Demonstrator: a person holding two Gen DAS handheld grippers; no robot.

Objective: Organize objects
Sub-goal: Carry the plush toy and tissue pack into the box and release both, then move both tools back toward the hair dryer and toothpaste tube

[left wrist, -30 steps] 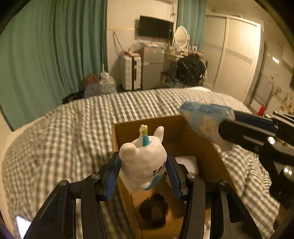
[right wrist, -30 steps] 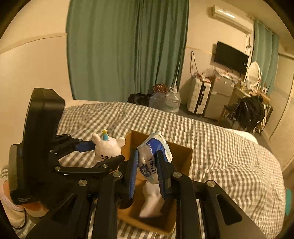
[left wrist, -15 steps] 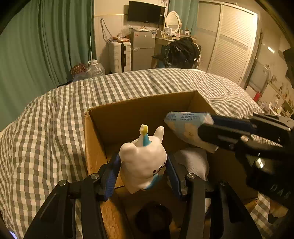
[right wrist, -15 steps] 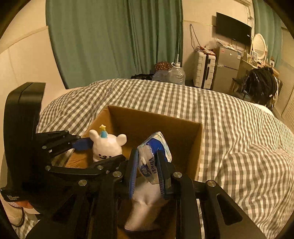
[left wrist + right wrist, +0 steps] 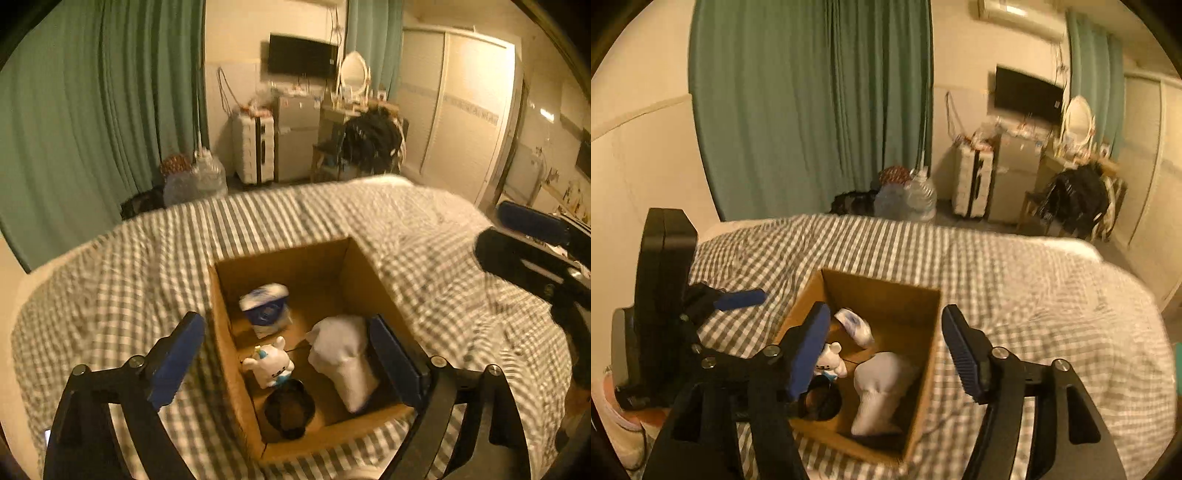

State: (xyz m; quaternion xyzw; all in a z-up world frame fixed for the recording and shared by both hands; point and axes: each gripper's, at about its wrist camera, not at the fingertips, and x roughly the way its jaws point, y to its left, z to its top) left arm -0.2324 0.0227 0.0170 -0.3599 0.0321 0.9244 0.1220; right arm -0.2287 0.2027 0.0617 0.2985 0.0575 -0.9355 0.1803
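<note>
**Ana:** Four things lie inside the cardboard box point(image 5: 364, 275) on the checked bed point(image 5: 110, 288): a white bear figurine point(image 5: 271, 365), a blue-and-white tissue pack point(image 5: 266, 308), a white sock point(image 5: 345, 360) and a dark round object point(image 5: 290, 408) I can't identify.

**Ben:** And the tongs?

**Ana:** Both pairs are spread and empty. The left tongs point(image 5: 288, 360) hang over the box's near end, above the figurine; the right tongs point(image 5: 882, 347) hang over the box too.

**Ben:** So the step in hand looks like pulling clear of the box?

**Ana:** I'd judge so. Lift straight up before swinging sideways, so no finger catches the box wall and drags it across the soft bedding. Keep the two pairs apart; they are close over one box.

**Ben:** Anything left on the bed beside the box?

**Ana:** Nothing I can make out in either view.
</note>
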